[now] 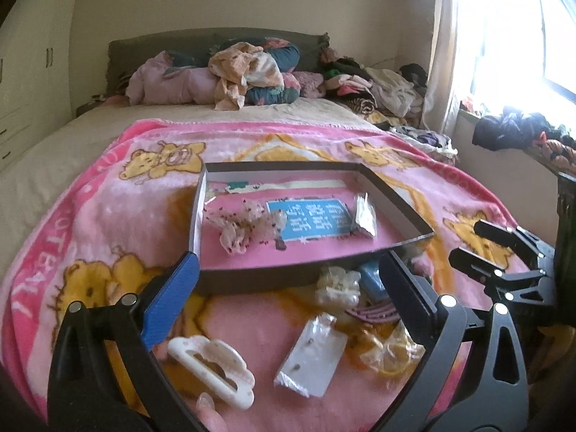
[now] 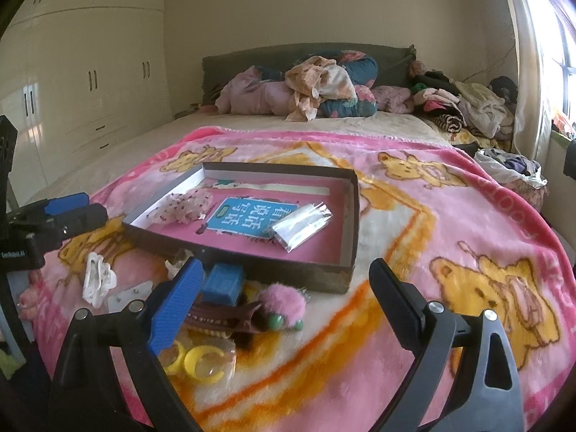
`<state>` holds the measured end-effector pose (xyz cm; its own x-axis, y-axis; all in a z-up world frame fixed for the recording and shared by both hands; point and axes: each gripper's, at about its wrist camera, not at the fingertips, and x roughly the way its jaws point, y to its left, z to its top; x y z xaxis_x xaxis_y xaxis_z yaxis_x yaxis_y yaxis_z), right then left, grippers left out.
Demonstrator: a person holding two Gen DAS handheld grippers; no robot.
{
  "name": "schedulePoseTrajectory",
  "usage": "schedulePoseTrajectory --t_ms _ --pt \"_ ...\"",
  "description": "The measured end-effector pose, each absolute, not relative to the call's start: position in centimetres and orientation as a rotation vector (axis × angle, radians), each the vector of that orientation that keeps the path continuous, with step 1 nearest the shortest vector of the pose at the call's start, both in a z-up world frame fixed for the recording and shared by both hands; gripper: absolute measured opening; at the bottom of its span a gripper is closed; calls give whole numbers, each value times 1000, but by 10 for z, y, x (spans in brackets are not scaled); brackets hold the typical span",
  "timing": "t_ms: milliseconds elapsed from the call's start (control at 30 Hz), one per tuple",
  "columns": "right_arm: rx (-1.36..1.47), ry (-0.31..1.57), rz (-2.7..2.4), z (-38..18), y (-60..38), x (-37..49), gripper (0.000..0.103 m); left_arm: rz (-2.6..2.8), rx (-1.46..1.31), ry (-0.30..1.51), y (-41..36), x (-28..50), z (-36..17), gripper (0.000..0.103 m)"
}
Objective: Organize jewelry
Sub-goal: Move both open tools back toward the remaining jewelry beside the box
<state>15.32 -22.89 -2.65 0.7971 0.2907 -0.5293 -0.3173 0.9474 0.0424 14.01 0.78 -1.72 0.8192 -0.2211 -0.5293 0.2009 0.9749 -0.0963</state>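
Note:
A shallow brown box [image 1: 252,277] [image 2: 313,277] lies on the pink bear blanket and holds a lacy scrunchie [image 1: 248,226] [image 2: 183,207] and a clear packet [image 1: 363,216] [image 2: 302,225]. In front of it lie loose pieces: a white cloud hair clip [image 1: 212,367], a clear earring packet [image 1: 313,352], yellow rings in a bag [image 1: 392,352] [image 2: 198,360], a blue block [image 2: 223,282], a brown claw clip [image 2: 226,318] and a pink fluffy clip [image 2: 284,304]. My left gripper [image 1: 288,273] is open above the loose pieces. My right gripper [image 2: 284,277] is open and empty near the box's front edge.
The pink blanket [image 2: 450,234] covers the near half of a bed. Pillows and heaped clothes [image 2: 324,90] lie at the headboard. White wardrobes [image 2: 72,72] stand left, a bright window [image 1: 522,28] right. A white clip [image 2: 97,279] lies at the blanket's left.

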Motion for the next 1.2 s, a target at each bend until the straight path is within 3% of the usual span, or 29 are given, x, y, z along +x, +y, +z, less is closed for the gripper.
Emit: schedulePoseTrajectory --t_ms 767,1000,1200 --pt "49 719 398 -61 -219 146 88 -309 97 691 -6 115 -61 91" --pt "82 773 423 -69 -204 153 81 -326 125 715 -13 117 -72 74" --pt "132 808 409 -74 -196 162 76 -353 122 751 -16 122 -84 69"
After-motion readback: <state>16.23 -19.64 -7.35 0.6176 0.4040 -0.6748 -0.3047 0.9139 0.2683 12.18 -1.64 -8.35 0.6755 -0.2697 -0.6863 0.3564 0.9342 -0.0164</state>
